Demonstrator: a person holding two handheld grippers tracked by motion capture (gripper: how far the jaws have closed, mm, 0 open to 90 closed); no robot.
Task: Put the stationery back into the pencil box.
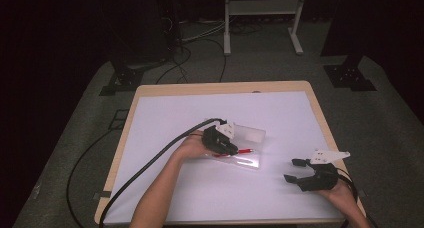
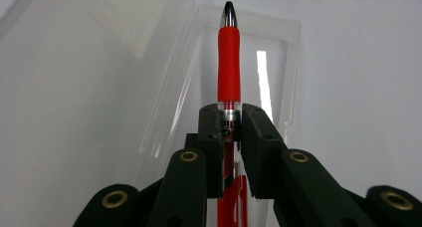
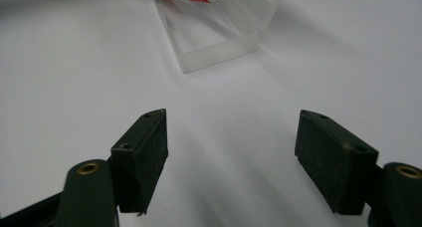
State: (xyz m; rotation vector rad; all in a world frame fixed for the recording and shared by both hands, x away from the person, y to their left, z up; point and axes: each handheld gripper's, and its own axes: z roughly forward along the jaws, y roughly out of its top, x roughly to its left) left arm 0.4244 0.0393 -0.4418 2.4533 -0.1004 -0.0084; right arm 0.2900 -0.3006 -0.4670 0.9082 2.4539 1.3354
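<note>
One pen [image 2: 229, 62], red, pinched in my left claw [image 1: 231, 149], long axis pointing over the open clear case [image 1: 250, 147] on the desk [image 1: 165, 113]; my right claw [image 1: 296, 170] gapes empty nearby.

Grey carpet floor [image 1: 400, 138], white rack [image 1: 262, 8], dim, possibly unlit room.

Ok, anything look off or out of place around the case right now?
Nothing stands out. The left hand-held gripper holds the red pen straight over the open clear case. The right hand-held gripper rests open on the white table.
</note>
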